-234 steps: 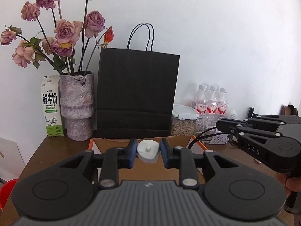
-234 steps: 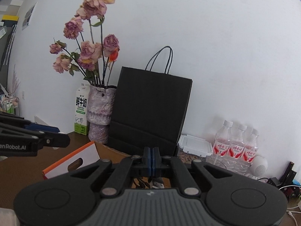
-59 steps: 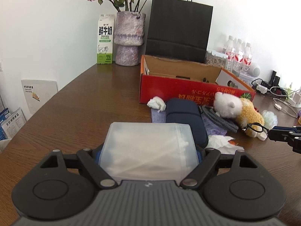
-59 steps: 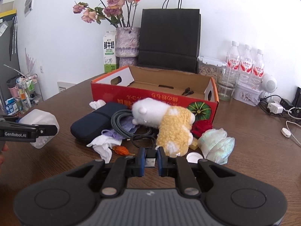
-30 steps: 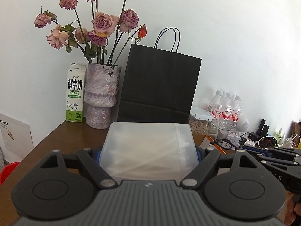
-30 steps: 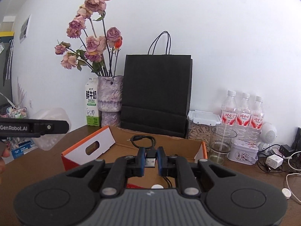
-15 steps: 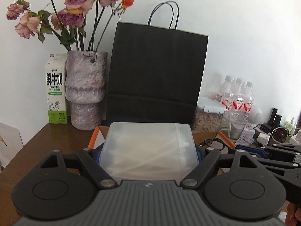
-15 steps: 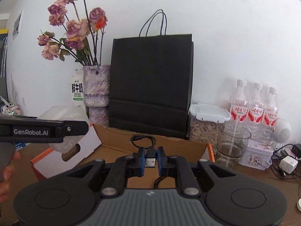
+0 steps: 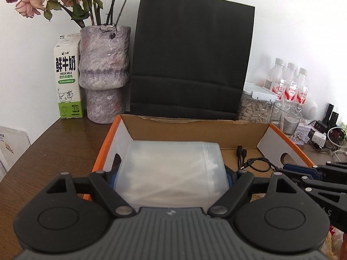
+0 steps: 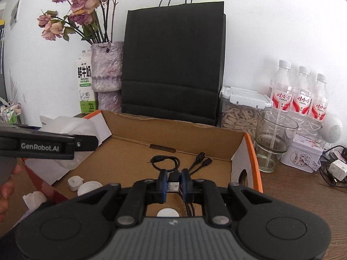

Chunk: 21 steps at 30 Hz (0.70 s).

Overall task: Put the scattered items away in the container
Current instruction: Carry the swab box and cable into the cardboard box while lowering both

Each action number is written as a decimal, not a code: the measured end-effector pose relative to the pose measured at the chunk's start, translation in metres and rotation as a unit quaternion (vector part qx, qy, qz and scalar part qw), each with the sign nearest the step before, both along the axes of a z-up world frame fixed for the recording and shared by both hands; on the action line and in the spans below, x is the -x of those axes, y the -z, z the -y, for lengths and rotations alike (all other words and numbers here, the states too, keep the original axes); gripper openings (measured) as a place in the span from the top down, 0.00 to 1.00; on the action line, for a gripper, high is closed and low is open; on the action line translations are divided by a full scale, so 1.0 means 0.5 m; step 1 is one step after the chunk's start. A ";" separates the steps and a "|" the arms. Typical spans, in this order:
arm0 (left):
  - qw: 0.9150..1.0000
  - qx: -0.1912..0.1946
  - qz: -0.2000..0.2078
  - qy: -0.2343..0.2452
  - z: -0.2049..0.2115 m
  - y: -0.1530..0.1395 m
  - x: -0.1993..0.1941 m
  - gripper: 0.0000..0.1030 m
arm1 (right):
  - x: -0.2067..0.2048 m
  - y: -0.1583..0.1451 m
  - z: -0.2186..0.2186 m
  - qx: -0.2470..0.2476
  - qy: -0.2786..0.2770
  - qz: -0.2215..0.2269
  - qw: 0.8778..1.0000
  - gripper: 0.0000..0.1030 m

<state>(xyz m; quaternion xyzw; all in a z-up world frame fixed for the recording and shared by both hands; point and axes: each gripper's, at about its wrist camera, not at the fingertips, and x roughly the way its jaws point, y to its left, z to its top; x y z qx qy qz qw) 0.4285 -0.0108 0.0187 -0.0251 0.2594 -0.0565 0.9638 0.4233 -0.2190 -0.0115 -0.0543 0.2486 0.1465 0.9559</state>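
The left tool [image 9: 171,173] grips a translucent plastic pouch [image 9: 171,171] across its width, both blue pads pressed against its sides, and holds it over the open cardboard box [image 9: 195,127]. From the left wrist view the pouch hides most of the box floor; only a black cable [image 9: 253,162] shows at about 3 o'clock of it, lying on the brown cardboard. At the 3 o'clock edge of that view the right tool [image 9: 290,171] reaches in over the box's orange-edged side wall.

The right wrist view opens up what the pouch conceals. The right tool is closed on the plug of a USB cable [image 10: 174,181], whose black leads hang below it toward the box floor. On the floor lie the coiled black cable at 12 o'clock of the plug, a small white cap-like piece [image 10: 74,183] and a white round lid [image 10: 89,188] at 9 o'clock, and a white disc [image 10: 167,213] at 6 o'clock. The left tool's arm crosses at 9 o'clock, with the pale pouch bulging around it and a hand [image 10: 6,195] below.

Behind the box on the brown table [image 9: 65,143] stand a milk carton [image 9: 68,75], a mottled vase [image 9: 104,73] and a black paper bag [image 9: 190,60].
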 end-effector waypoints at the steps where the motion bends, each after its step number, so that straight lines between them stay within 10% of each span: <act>1: 1.000 -0.002 -0.002 0.002 0.002 0.002 -0.001 0.19 | 0.000 -0.001 0.000 0.000 0.001 -0.001 1.000 0.88; 15: 1.000 -0.021 -0.007 0.005 0.015 0.010 -0.001 0.18 | -0.008 0.006 0.001 0.003 0.001 -0.019 1.000 0.83; 21: 0.999 -0.034 0.022 -0.004 0.020 -0.008 0.016 0.00 | -0.004 0.003 -0.001 0.012 0.014 -0.015 1.000 0.21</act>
